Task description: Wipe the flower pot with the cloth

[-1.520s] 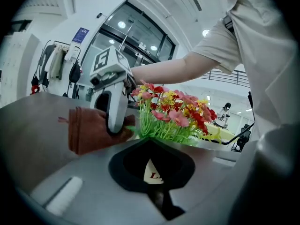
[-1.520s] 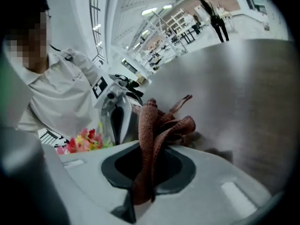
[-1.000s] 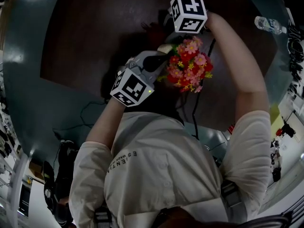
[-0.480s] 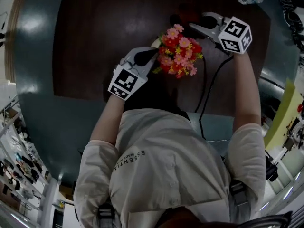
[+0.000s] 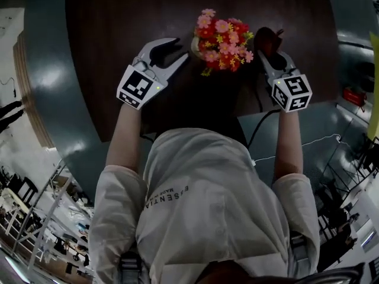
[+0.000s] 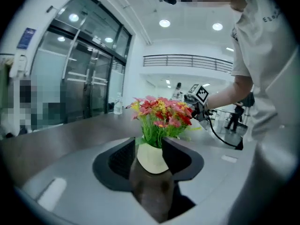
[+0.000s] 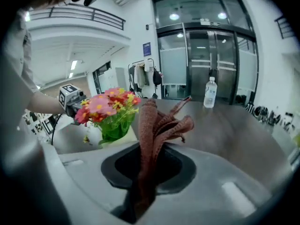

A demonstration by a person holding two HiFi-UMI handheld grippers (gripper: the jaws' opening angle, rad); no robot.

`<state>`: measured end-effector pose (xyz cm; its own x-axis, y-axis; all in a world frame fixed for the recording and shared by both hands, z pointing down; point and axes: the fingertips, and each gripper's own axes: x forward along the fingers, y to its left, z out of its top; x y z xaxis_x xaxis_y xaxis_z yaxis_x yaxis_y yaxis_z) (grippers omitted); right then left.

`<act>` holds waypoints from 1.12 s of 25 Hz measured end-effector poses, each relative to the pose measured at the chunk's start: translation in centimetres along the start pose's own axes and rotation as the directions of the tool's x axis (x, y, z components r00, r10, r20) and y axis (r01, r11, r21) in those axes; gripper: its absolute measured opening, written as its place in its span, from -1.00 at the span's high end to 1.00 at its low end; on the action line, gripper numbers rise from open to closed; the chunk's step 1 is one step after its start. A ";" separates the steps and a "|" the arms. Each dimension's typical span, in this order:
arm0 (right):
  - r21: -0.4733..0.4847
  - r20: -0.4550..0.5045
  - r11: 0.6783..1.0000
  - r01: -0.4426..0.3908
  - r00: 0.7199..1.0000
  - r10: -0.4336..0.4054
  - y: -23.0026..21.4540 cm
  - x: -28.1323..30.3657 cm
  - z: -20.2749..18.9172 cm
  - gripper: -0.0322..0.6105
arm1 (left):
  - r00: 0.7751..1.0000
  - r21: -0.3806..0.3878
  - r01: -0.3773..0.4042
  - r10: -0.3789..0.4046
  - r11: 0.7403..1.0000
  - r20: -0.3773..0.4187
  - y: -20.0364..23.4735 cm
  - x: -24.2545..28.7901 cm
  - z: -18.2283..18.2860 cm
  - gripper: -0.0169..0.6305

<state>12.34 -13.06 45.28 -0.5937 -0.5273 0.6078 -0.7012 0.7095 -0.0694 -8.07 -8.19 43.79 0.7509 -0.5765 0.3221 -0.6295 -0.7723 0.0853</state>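
Observation:
A cream flower pot (image 5: 195, 42) holding pink, red and yellow flowers (image 5: 222, 35) stands on the dark round table (image 5: 118, 22). My left gripper (image 5: 173, 49) is just left of the pot and its jaws have just been opening. In the left gripper view the pot (image 6: 151, 159) sits at the tips of the left gripper (image 6: 150, 146), and the pads do not press on it. My right gripper (image 5: 266, 47) is to the right of the flowers, shut on a dark red cloth (image 7: 159, 121) that stands up out of its jaws. The right gripper view has the pot (image 7: 123, 136) to the left.
A clear water bottle (image 7: 210, 93) stands far back on the table, also in the left gripper view as a bottle (image 6: 117, 104). A black cable (image 5: 260, 129) hangs from the right gripper off the table's near edge. Glass doors lie beyond the table.
The right gripper swung from behind the flowers round to their right side, cloth still in it. The left gripper drew back from the pot to the left and its jaws parted.

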 end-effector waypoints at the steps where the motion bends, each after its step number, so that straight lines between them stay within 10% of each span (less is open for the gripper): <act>1: 0.029 0.007 1.000 -0.009 1.000 0.009 0.9 -0.2 -0.8 0.73 | 0.998 0.045 0.067 -0.066 0.997 -0.020 -0.2 0.5 -0.2 0.28; 7: 0.071 -0.006 0.997 0.002 1.000 -0.002 3.7 0.4 -3.8 0.73 | 0.907 0.148 0.412 -0.387 0.899 -0.167 -0.3 4.7 -2.5 -0.88; 18: 0.123 0.040 0.992 0.038 0.998 -0.043 3.2 -0.2 -3.8 0.73 | 0.772 0.192 0.631 -0.633 0.752 -0.056 -4.5 9.1 -2.4 -0.92; 24: 0.129 0.044 0.989 0.066 0.996 -0.072 2.9 -0.9 -4.3 0.73 | 0.770 0.226 0.626 -0.637 0.746 -0.031 -4.9 9.6 -1.9 -0.67; 28: 0.134 0.032 0.989 0.060 0.997 -0.064 3.2 -1.9 -4.6 0.73 | 0.825 0.206 0.554 -0.565 0.807 -0.004 -4.9 9.5 -1.8 -0.69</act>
<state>13.04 -7.65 47.54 -0.5596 -0.5866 0.5855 -0.7821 0.6076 -0.1388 1.80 -9.45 48.15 0.9744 -0.0381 0.2216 -0.0511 -0.9973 0.0532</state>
